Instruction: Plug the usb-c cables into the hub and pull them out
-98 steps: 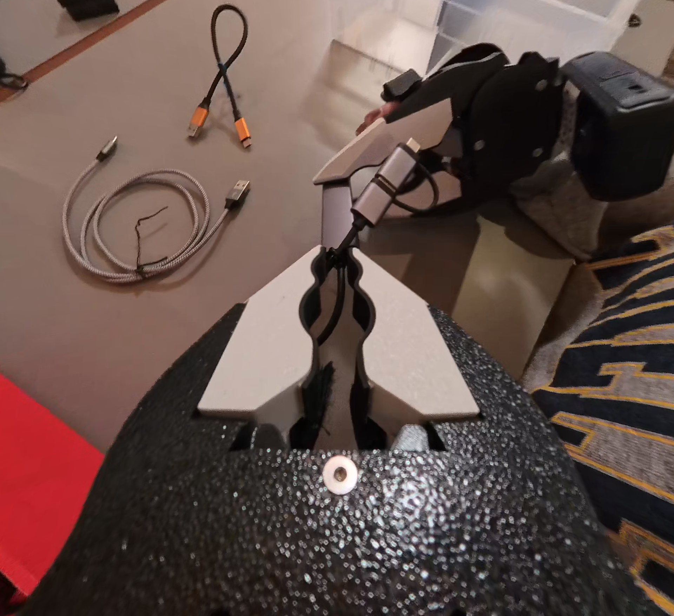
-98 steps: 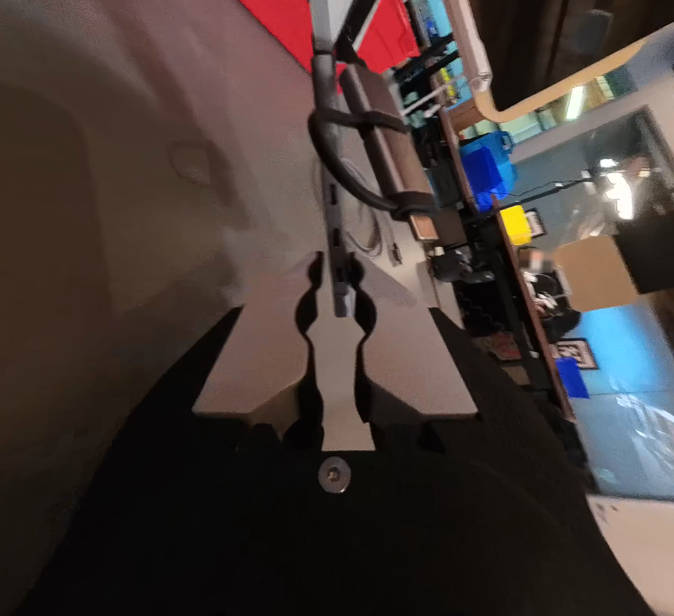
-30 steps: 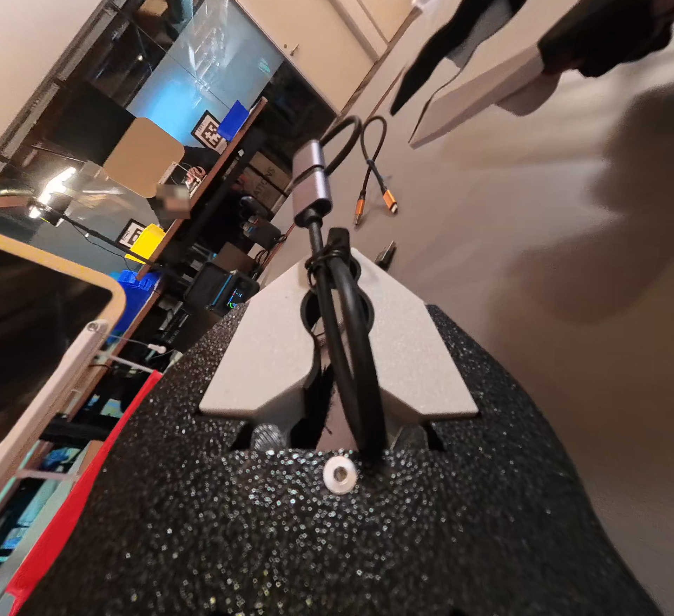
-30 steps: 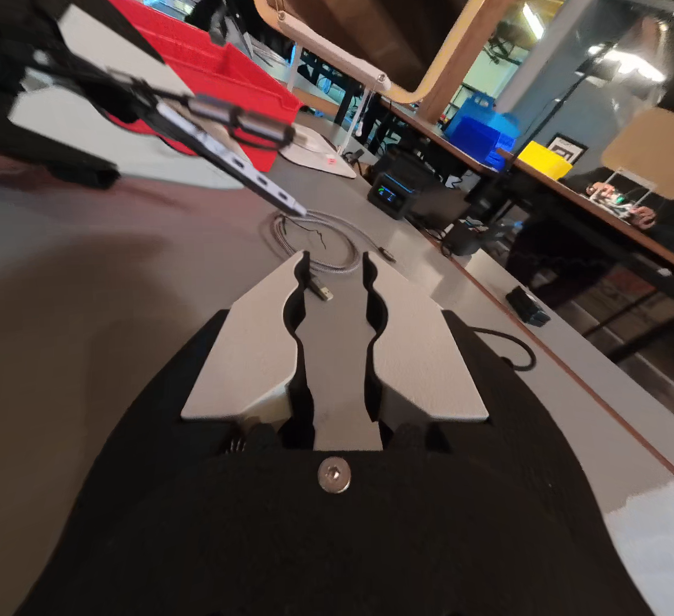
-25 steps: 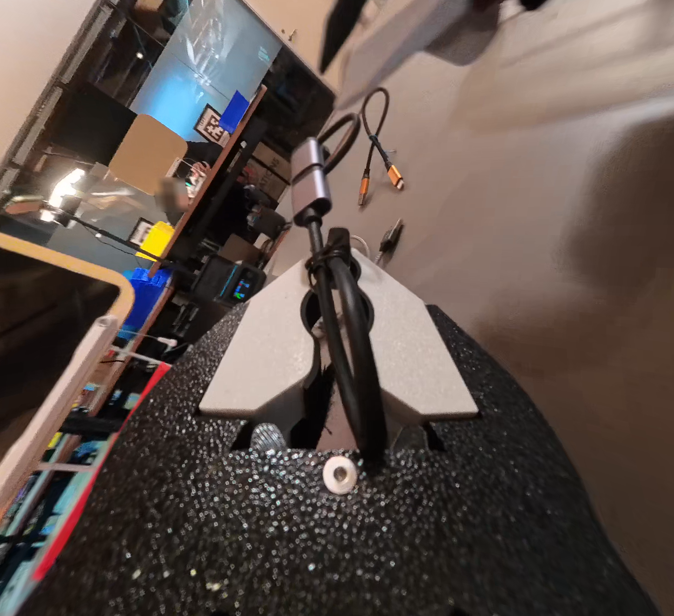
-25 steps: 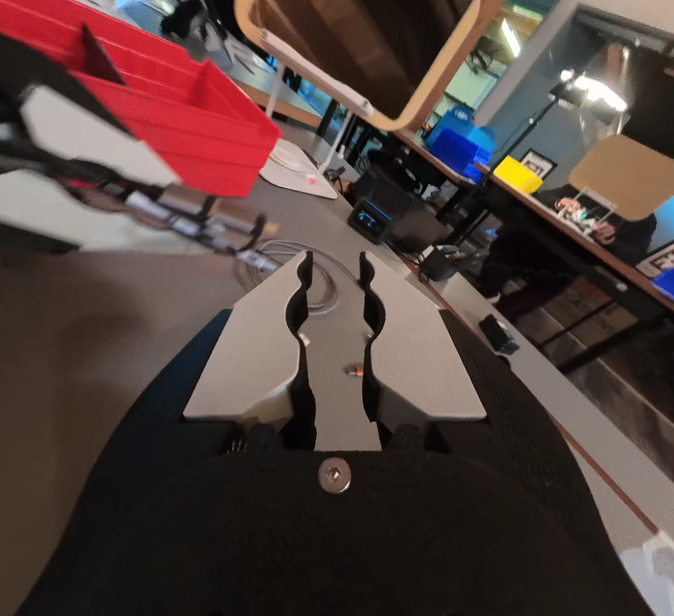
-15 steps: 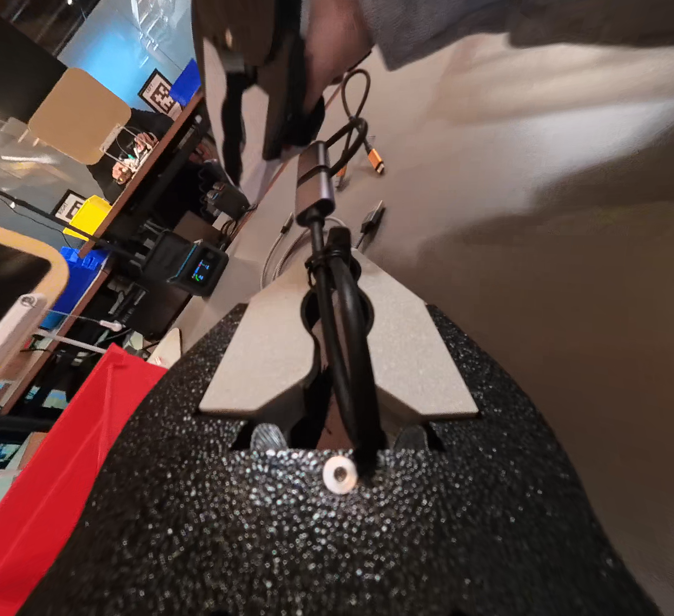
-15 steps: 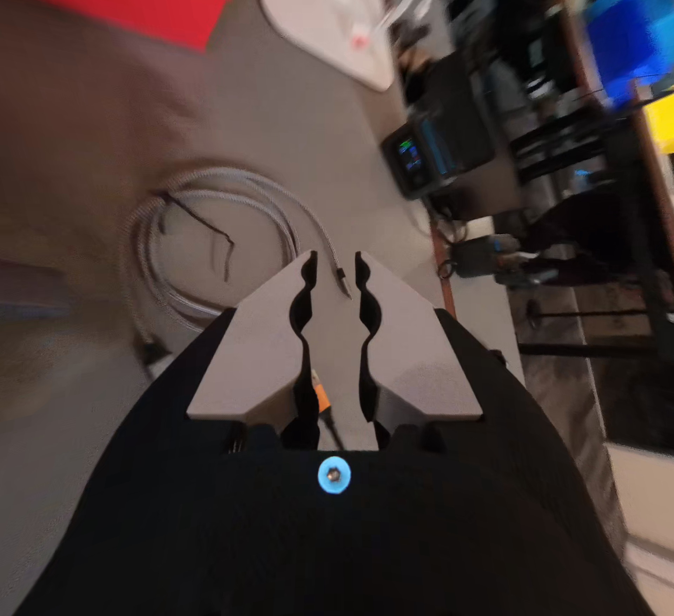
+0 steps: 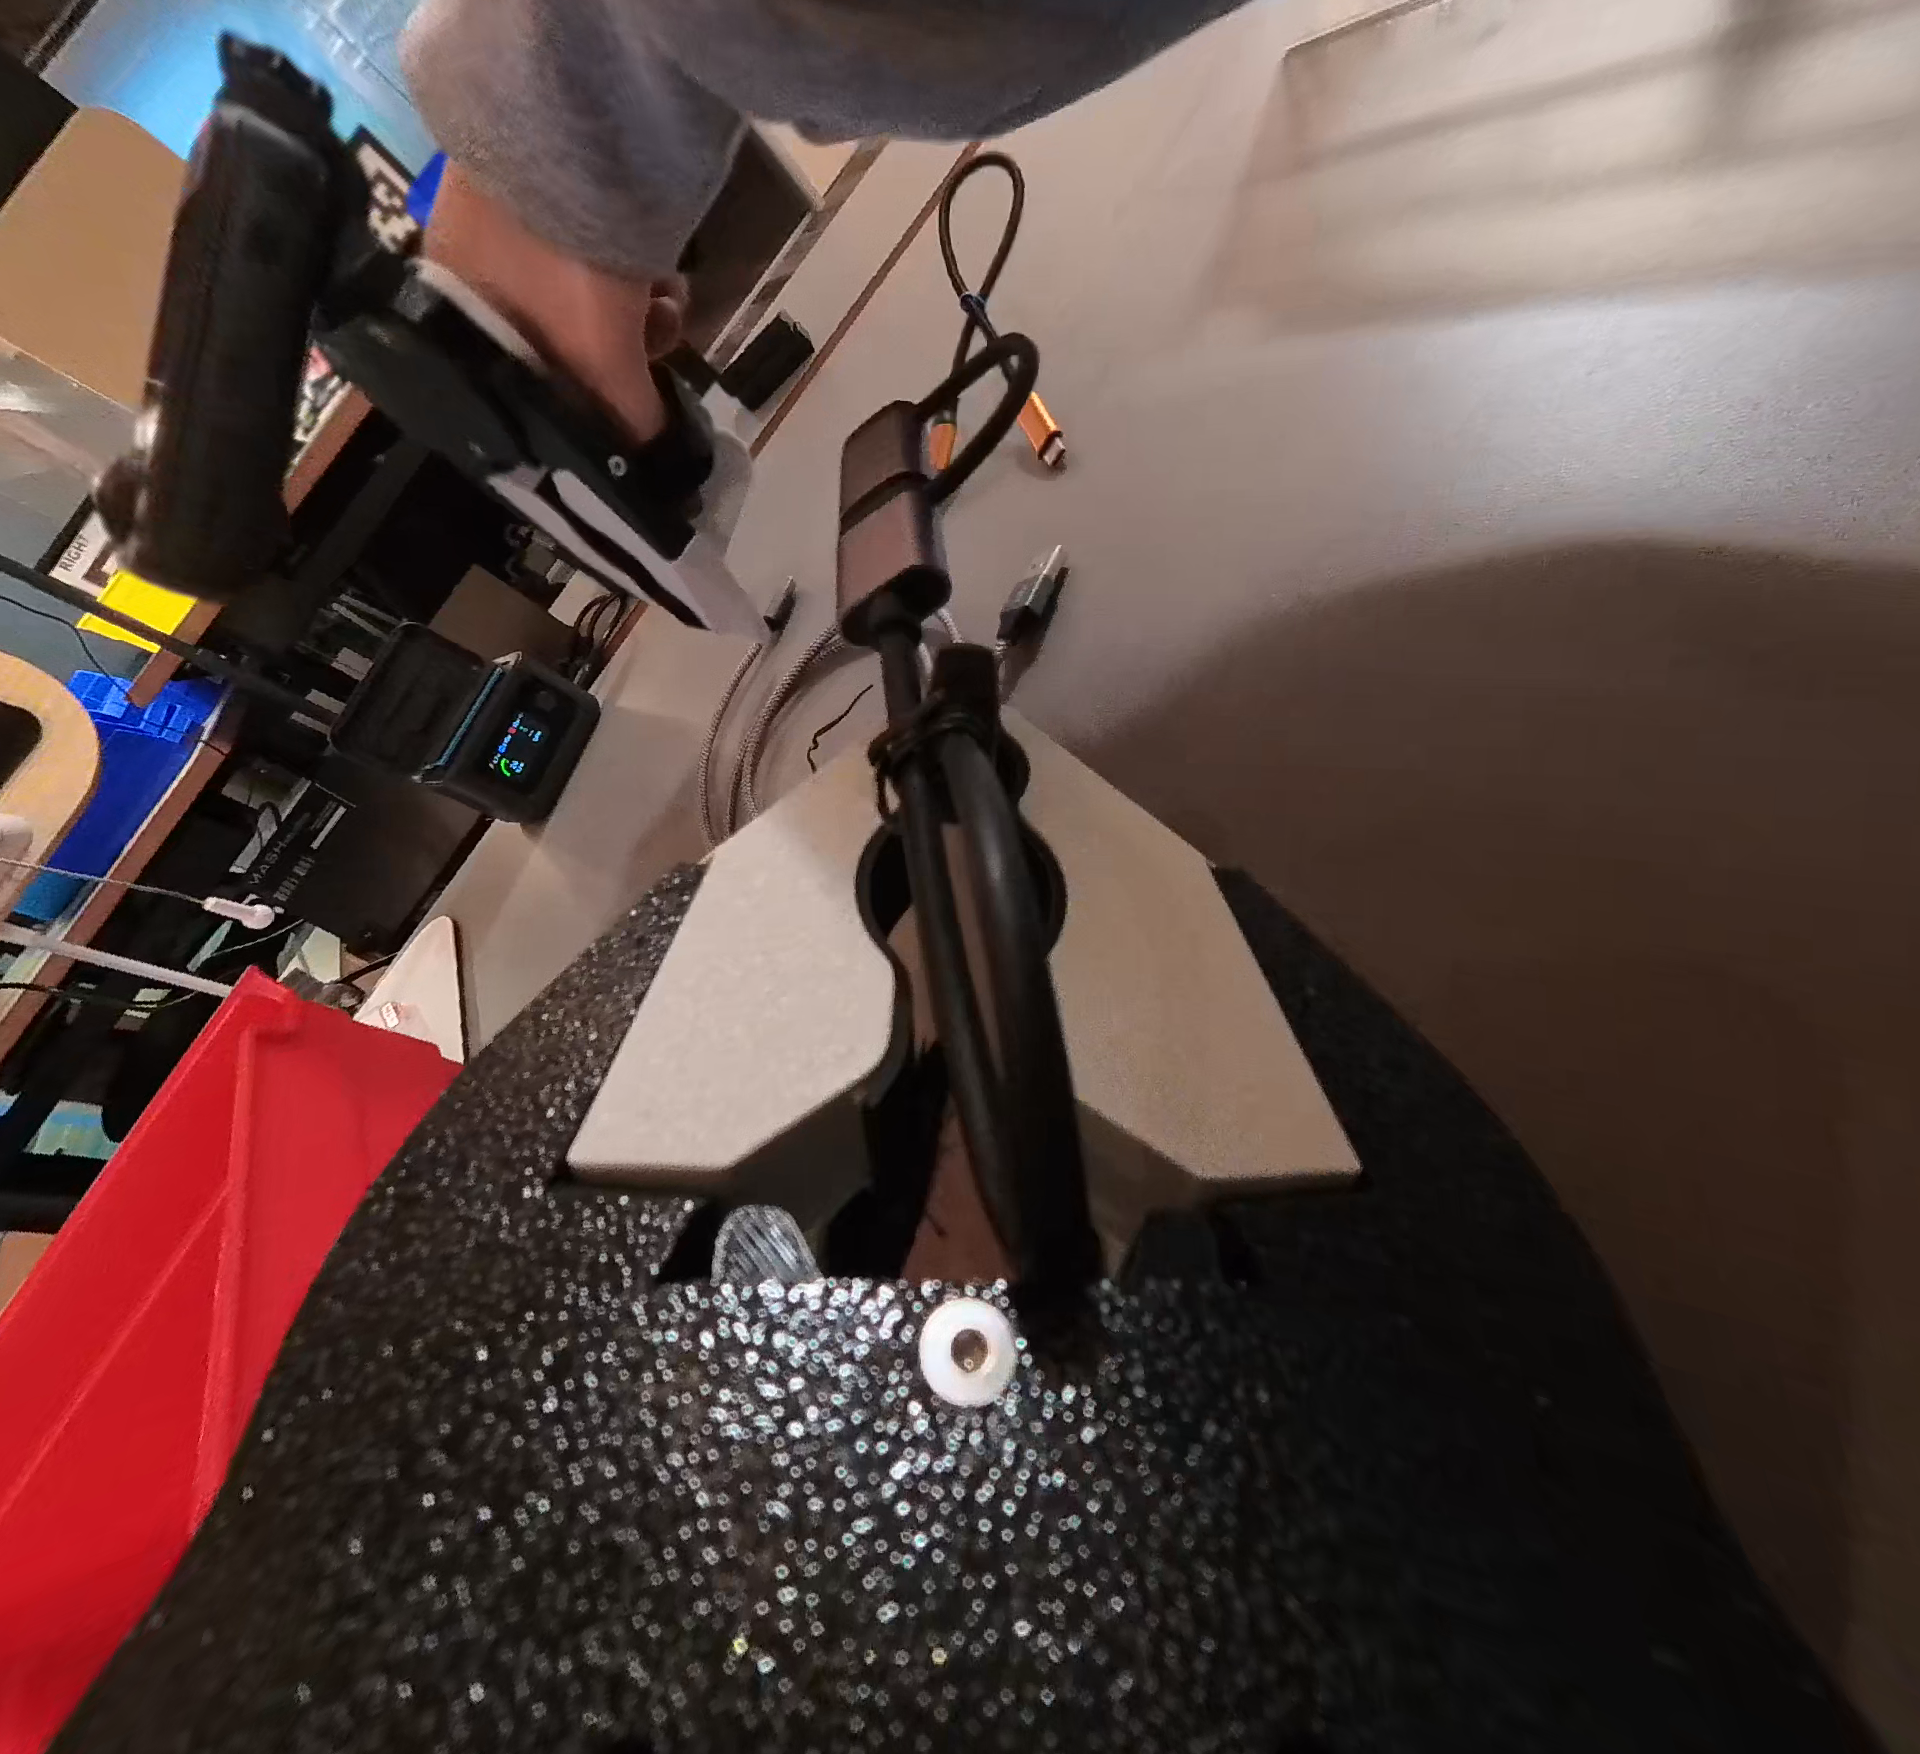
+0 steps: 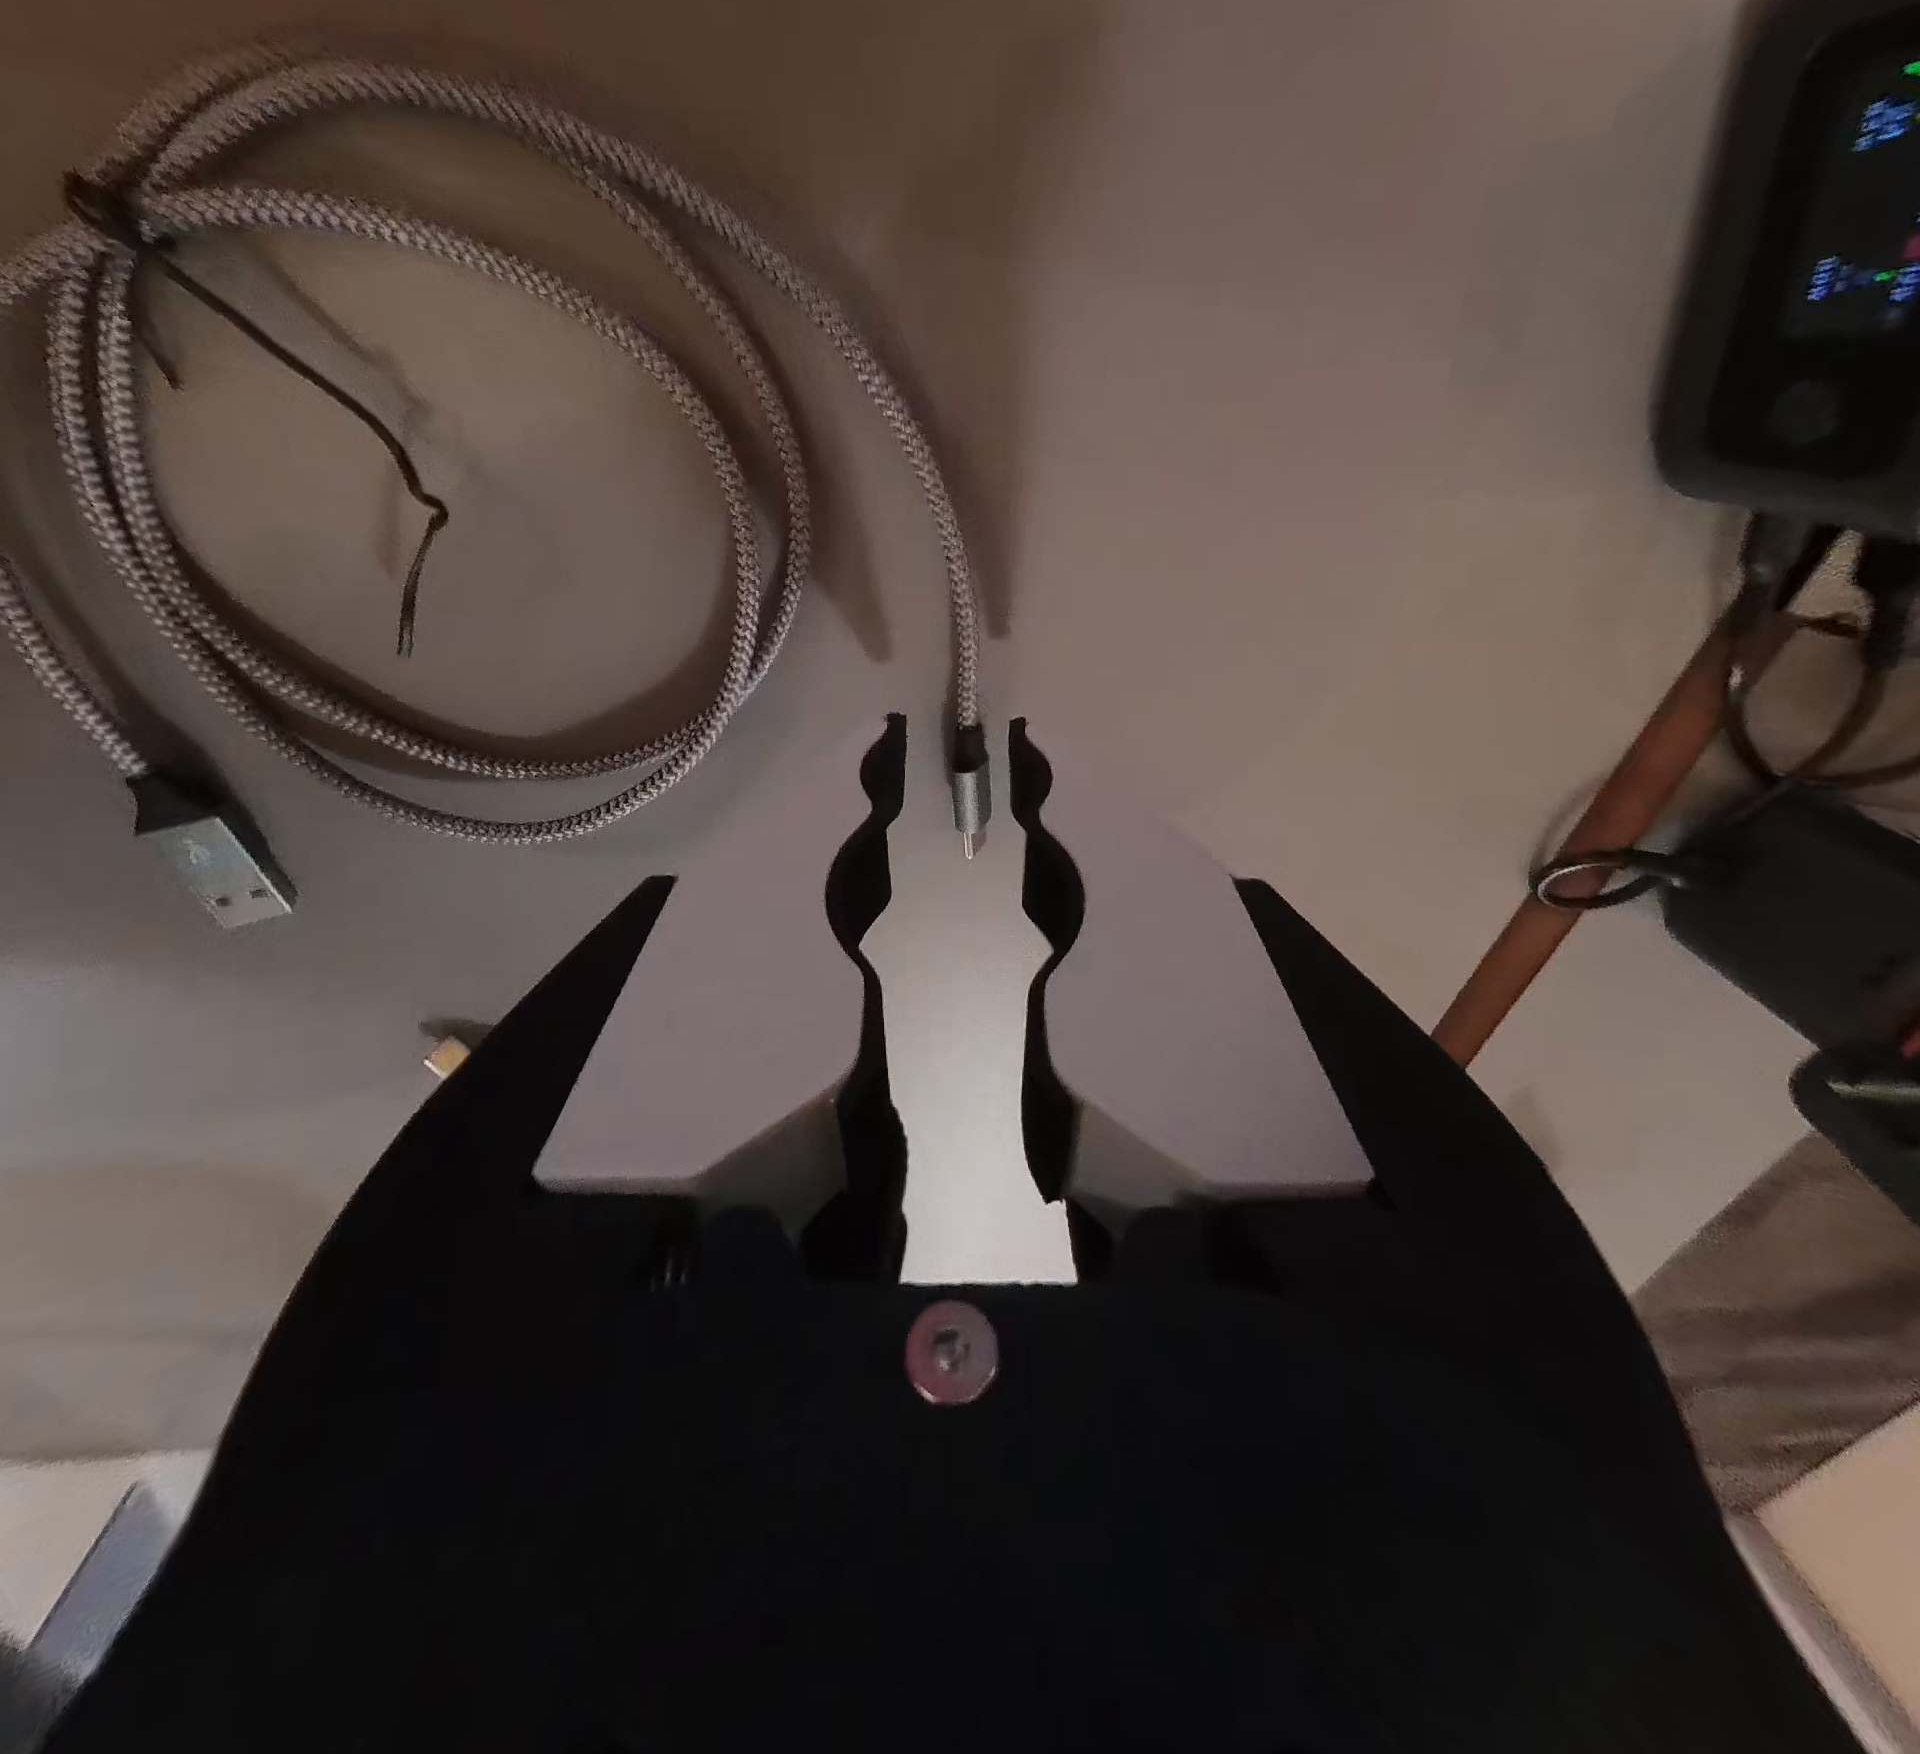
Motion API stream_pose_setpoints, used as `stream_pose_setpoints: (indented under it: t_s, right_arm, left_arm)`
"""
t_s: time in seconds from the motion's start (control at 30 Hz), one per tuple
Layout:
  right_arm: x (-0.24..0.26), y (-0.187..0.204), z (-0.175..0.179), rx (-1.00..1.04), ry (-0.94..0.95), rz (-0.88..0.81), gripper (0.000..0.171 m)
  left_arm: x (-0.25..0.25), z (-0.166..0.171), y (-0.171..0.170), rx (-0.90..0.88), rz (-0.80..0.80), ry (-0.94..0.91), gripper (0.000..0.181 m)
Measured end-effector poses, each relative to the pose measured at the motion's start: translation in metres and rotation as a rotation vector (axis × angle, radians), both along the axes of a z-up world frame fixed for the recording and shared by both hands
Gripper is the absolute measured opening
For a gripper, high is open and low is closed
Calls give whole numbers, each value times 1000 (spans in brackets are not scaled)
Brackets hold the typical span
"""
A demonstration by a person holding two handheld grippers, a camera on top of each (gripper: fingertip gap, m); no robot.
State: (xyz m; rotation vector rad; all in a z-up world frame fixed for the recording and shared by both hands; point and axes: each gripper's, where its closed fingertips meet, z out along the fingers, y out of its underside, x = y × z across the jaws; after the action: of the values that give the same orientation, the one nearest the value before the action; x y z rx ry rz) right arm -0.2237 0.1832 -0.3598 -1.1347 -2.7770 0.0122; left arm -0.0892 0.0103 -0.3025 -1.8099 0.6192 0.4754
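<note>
My left gripper (image 9: 951, 759) is shut on the looped black cable (image 9: 977, 925) of the grey hub (image 9: 888, 499), which sticks out past the fingertips above the table. My right gripper (image 10: 956, 728) is open and points down at the table, with the grey USB-C plug (image 10: 969, 779) of a braided cable (image 10: 468, 457) lying between its fingertips, untouched. The coil's USB-A plug (image 10: 213, 852) lies to the left. In the left wrist view the right gripper (image 9: 727, 608), held by a hand, hovers left of the hub, over the braided coil (image 9: 748, 728). A black cable with orange plugs (image 9: 1039, 437) lies beyond.
A dark device with a lit screen (image 10: 1818, 250) stands at the table's right edge (image 10: 1579, 852), also in the left wrist view (image 9: 488, 748). A red bin (image 9: 156, 1289) is at the left. An orange plug tip (image 10: 442, 1060) shows beside my right gripper's body. Tip to tip, the grippers are about 25 cm apart.
My right gripper has swung down from looking across the room to pointing at the table, and now straddles the braided cable's USB-C plug. My left gripper still holds the hub's cable.
</note>
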Motion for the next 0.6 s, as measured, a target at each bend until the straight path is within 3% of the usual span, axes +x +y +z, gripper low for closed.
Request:
stream_pose_setpoints:
  t_s: [0.03, 0.17, 0.23, 0.37, 0.47, 0.6]
  right_arm:
    - [1, 1, -2, 11, -37, -2, 17]
    - [3, 5, -9, 52, -115, 0, 14]
    - [3, 4, -10, 58, -123, -11, 3]
    - [0, 4, -6, 37, -55, -108, 2]
    - [-10, -3, 20, -146, 141, -260, 2]
    - [-18, 8, 92, -406, 567, -488, 3]
  left_arm:
    - [0, -1, 0, -2, -2, 1, 7]
    - [1, -2, 0, -10, -8, 1, 7]
    - [1, -3, 0, -13, -8, 3, 7]
    - [0, -4, 0, -16, -6, 1, 7]
    - [-1, -3, 0, -12, -4, -1, 7]
    - [-3, -2, 0, -4, 6, -21, 7]
